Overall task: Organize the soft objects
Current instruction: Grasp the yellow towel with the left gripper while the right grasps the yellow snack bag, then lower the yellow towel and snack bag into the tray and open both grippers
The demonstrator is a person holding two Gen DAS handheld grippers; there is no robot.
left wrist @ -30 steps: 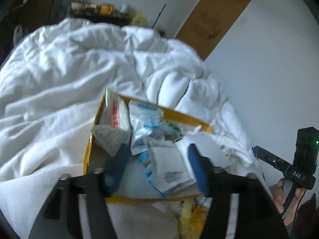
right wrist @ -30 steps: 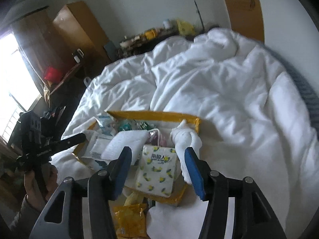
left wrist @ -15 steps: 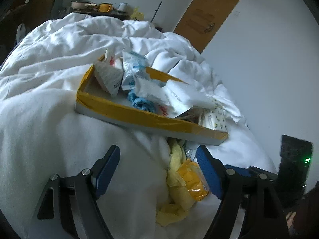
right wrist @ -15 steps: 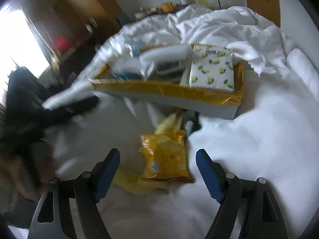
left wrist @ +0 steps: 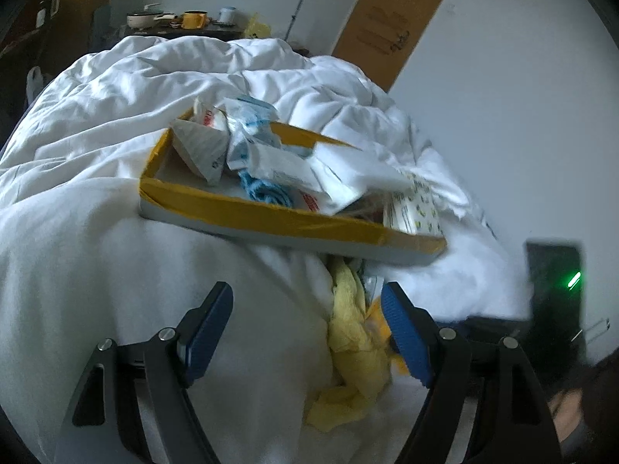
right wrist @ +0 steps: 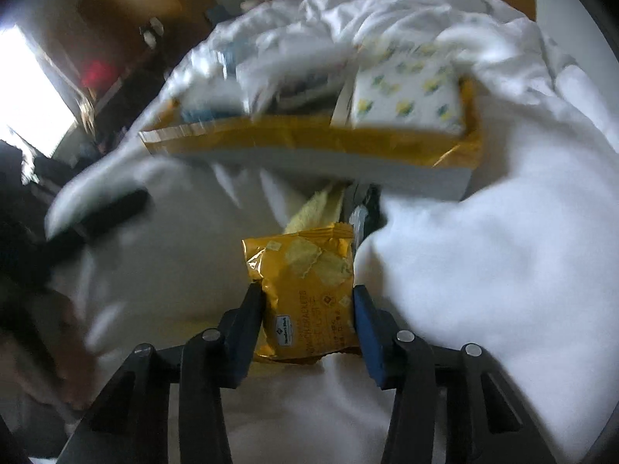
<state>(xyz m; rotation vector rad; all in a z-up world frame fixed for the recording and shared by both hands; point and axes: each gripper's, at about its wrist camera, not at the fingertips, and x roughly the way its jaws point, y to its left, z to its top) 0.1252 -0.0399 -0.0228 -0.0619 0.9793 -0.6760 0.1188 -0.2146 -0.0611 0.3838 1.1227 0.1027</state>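
Observation:
A shallow cardboard tray [left wrist: 271, 218] with yellow tape lies on the white duvet, full of tissue packs and soft packets; it also shows in the right wrist view [right wrist: 309, 143]. A yellow cloth [left wrist: 352, 348] lies in front of it. My left gripper [left wrist: 307, 321] is open and empty above the duvet, left of the cloth. My right gripper [right wrist: 307, 297] has its jaws around a yellow cracker bag [right wrist: 305, 290], touching both sides. A lemon-print tissue pack [right wrist: 410, 96] sits at the tray's right end.
The white duvet [left wrist: 96, 232] is rumpled and humped around the tray. A white wall [left wrist: 503, 116] runs along the right. A cluttered dark table [left wrist: 185, 23] stands beyond the bed. A wooden cabinet [right wrist: 127, 7] stands at the left.
Both grippers dropped back from over the tray to the duvet in front of it. My right gripper came down and narrowed around the cracker bag. The left gripper stayed open.

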